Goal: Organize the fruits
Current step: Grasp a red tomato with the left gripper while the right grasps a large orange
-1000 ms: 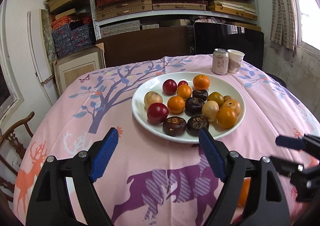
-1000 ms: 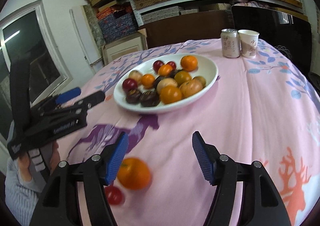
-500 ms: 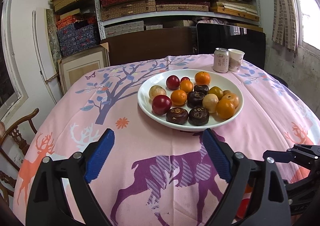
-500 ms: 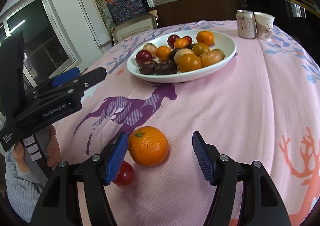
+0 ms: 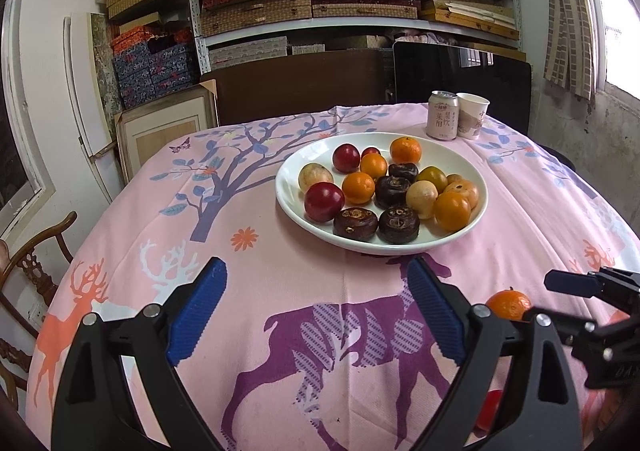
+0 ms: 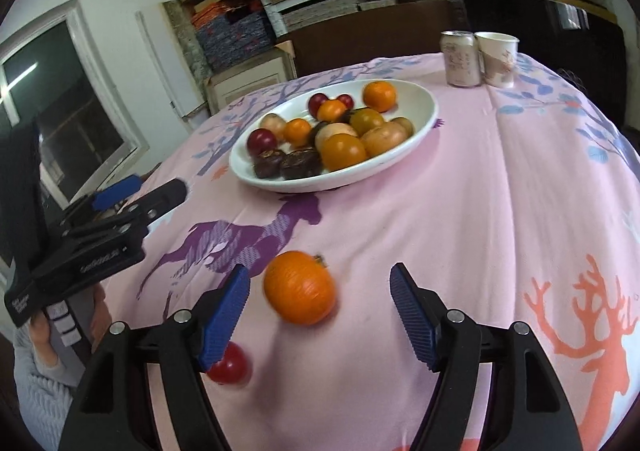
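Observation:
A white plate [image 5: 288,179] holds several oranges, red plums, dark brown fruits and pale round fruits; it also shows in the right wrist view [image 6: 424,107]. A loose orange [image 6: 300,287] lies on the pink tablecloth between my right gripper's open jaws, nearer the left pad. A small red fruit [image 6: 228,365] lies beside the left finger. My right gripper [image 6: 320,311] is open and empty. My left gripper [image 5: 316,311] is open and empty, in front of the plate. The loose orange [image 5: 509,304] shows at its right.
A drink can [image 5: 442,121] and a paper cup [image 5: 472,120] stand at the table's far right edge. A dark chair back and shelves of boxes stand behind the table. A wooden chair [image 5: 36,263] is at the left.
Both grippers have pulled back a little. In the right wrist view the loose orange now sits further forward, by the fingertips. Both jaws stay open.

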